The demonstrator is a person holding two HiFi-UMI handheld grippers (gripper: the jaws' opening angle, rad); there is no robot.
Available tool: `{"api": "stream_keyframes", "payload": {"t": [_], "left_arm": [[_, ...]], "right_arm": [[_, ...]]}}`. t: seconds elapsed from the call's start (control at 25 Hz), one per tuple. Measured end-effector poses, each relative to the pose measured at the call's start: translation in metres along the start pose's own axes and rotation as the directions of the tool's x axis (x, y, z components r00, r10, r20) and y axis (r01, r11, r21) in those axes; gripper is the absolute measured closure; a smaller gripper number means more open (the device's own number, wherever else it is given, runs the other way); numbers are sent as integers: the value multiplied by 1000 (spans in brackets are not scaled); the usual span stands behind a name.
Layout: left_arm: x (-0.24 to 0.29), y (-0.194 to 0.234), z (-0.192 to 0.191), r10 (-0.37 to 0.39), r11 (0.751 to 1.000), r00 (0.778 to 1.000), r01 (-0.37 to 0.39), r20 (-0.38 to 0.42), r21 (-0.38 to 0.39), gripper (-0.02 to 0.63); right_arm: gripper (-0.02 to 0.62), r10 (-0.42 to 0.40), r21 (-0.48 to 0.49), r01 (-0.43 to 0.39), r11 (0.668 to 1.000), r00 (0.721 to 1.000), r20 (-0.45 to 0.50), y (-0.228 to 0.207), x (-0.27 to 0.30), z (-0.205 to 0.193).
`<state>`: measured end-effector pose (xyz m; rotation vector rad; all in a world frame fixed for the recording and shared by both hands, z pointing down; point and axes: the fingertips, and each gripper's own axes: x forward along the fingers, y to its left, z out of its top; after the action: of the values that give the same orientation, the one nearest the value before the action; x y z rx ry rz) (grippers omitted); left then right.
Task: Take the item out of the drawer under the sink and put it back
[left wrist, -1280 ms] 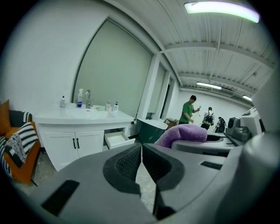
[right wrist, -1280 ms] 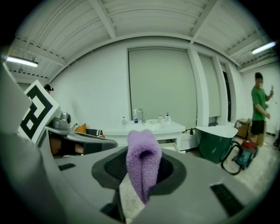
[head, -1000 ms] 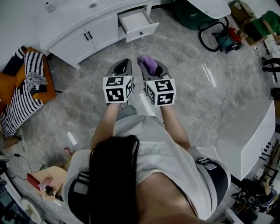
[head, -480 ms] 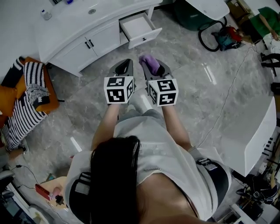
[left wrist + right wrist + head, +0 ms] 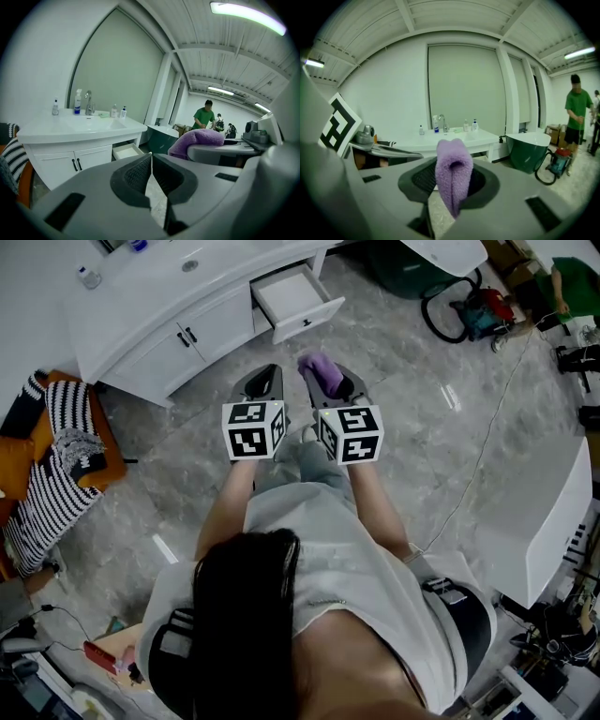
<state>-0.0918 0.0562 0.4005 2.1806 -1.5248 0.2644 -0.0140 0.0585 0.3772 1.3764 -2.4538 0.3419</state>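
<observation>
My right tool point(image 5: 449, 187) clamps a purple cloth point(image 5: 452, 164); left tool point(image 5: 151, 164) is pinched together. The open drawer point(image 5: 307, 317) shows far off in head view, not in right gripper view.

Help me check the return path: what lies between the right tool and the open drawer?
Only bare floor between right tool, gripping the towel, and drawer; head view shows it.

A striped blanket point(image 5: 47, 493) lies on an orange chair point(image 5: 13, 463). A green tub point(image 5: 528, 150) stands beside a small vacuum point(image 5: 558, 161). A person in a green shirt point(image 5: 577, 112) stands far back. Bottles point(image 5: 78, 101) stand by the wall.
</observation>
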Motion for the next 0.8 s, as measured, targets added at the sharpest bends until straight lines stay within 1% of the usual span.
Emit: {"api": "stream_keyframes", "payload": {"t": [0.32, 0.56, 0.8], "left_arm": [[20, 10, 3, 19, 1000, 1000, -19, 2, -3, 594], [49, 17, 13, 42, 999, 999, -42, -5, -17, 594], [89, 21, 27, 53, 998, 998, -54, -17, -33, 594]], "right_arm": [[471, 6, -2, -6, 1000, 1000, 14, -13, 22, 4], [471, 10, 2, -10, 1000, 1000, 17, -37, 48, 15], [471, 30, 6, -30, 1000, 1000, -1, -67, 84, 25]]}}
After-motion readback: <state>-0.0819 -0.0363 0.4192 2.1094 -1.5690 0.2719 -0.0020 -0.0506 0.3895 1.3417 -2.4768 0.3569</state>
